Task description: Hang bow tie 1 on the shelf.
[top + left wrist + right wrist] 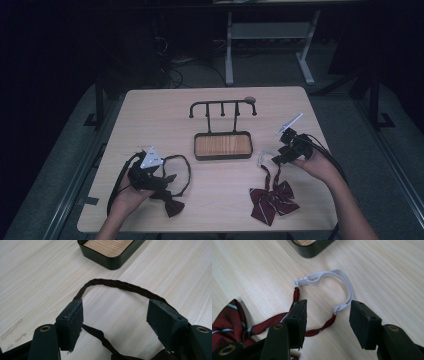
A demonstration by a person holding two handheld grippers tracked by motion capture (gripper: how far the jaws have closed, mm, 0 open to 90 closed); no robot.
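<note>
A dark bow tie (171, 202) lies at the near left of the table, its thin strap (184, 169) curving in a loop. My left gripper (160, 176) hovers over it, open; in the left gripper view the strap (117, 284) arcs just past the two pads and runs back under them, touching neither, around my left gripper (115, 320). At the near right lies a red striped bow tie (274, 200) with a white elastic loop (262, 159). My right gripper (276, 159) is open over the red strap (322, 328), the white elastic (337, 273) just ahead of my right gripper (327, 320).
A dark stand with a wood-lined tray (222, 156) and a rail of hooks (222, 104) stands at the table's middle; its tray corner (110, 263) lies ahead of both grippers. A white desk frame (270, 45) stands on the floor beyond the table.
</note>
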